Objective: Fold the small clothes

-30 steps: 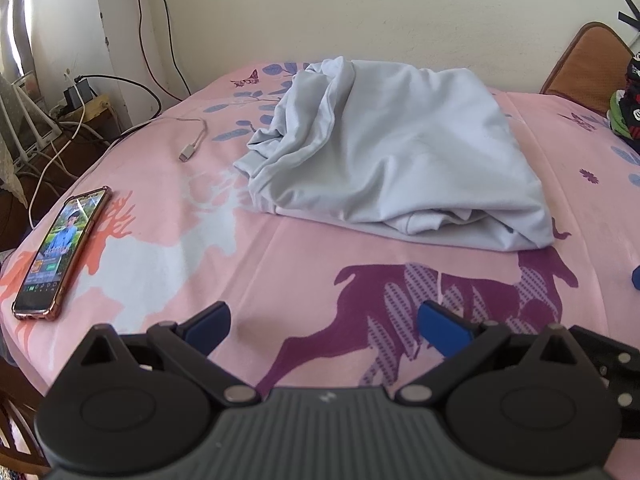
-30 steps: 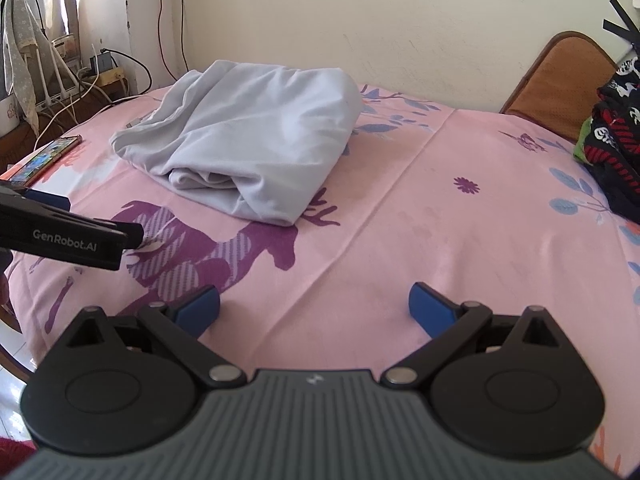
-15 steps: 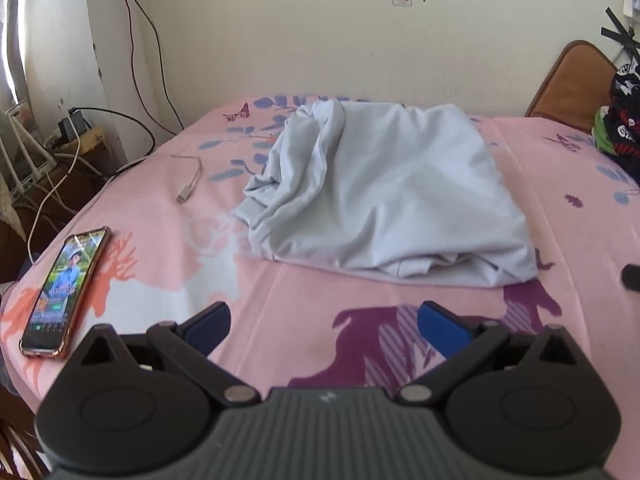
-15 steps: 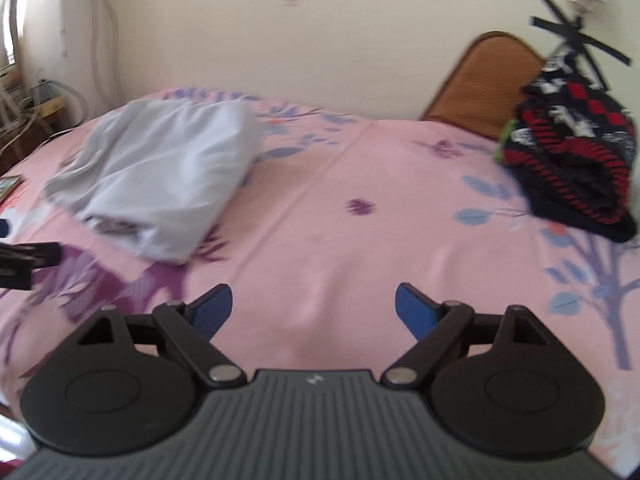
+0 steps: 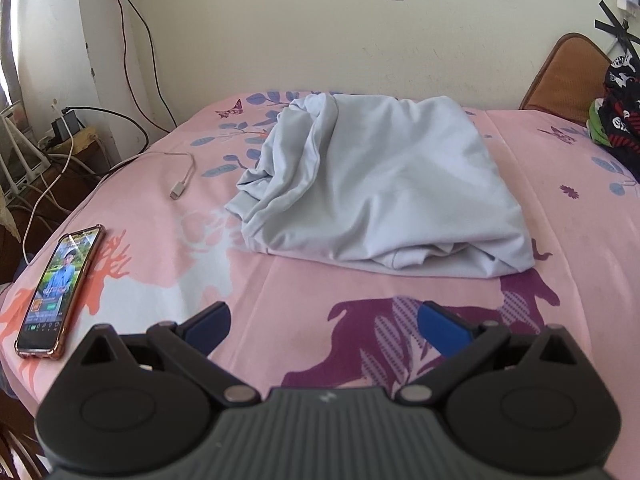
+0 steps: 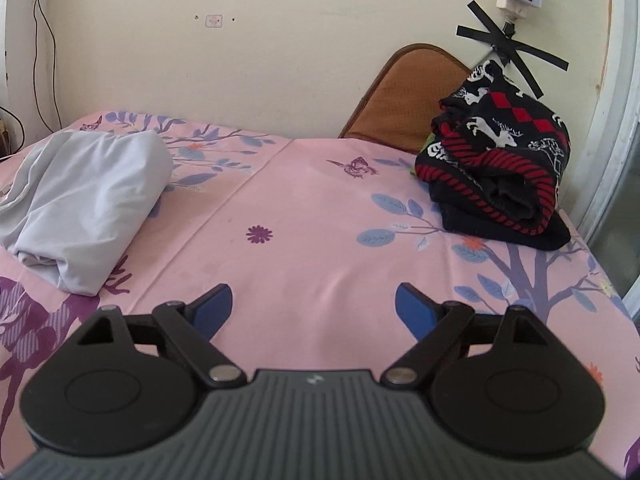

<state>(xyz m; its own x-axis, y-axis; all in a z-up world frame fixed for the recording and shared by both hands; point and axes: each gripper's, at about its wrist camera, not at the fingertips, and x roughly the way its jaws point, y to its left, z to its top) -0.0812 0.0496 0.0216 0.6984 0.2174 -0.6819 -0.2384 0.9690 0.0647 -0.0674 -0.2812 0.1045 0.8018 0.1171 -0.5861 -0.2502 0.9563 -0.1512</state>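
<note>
1. Phone (image 5: 60,290) sits at the lower left of the left view, near the bed's edge, with a cable (image 5: 182,178) above it; both are well apart from our work, but we should keep cloth from sweeping over them.
2. Left gripper (image 5: 322,322) hovers over the pink sheet (image 5: 280,288) with its jaws spread and nothing between them.
3. Grey garment (image 5: 380,184) lies in the middle of that view, already folded into a loose bundle, its ragged open edge facing us.
4. Right gripper (image 6: 314,306) has its jaws spread too; they have just been closing a little, with nothing between them, and it hangs above bare sheet.
5. Dark sweater (image 6: 500,172) rests bundled at the upper right of the right view, touching a brown cushion (image 6: 400,96). We judge it the next piece to fold.
6. To do this well, we should reach for a clear outer edge of the sweater, pinch one layer only, and draw it onto the open sheet between the two bundles.
7. Nothing blocks that path; the wall and cushion crowd the far side, so we approach from the near side.
</note>
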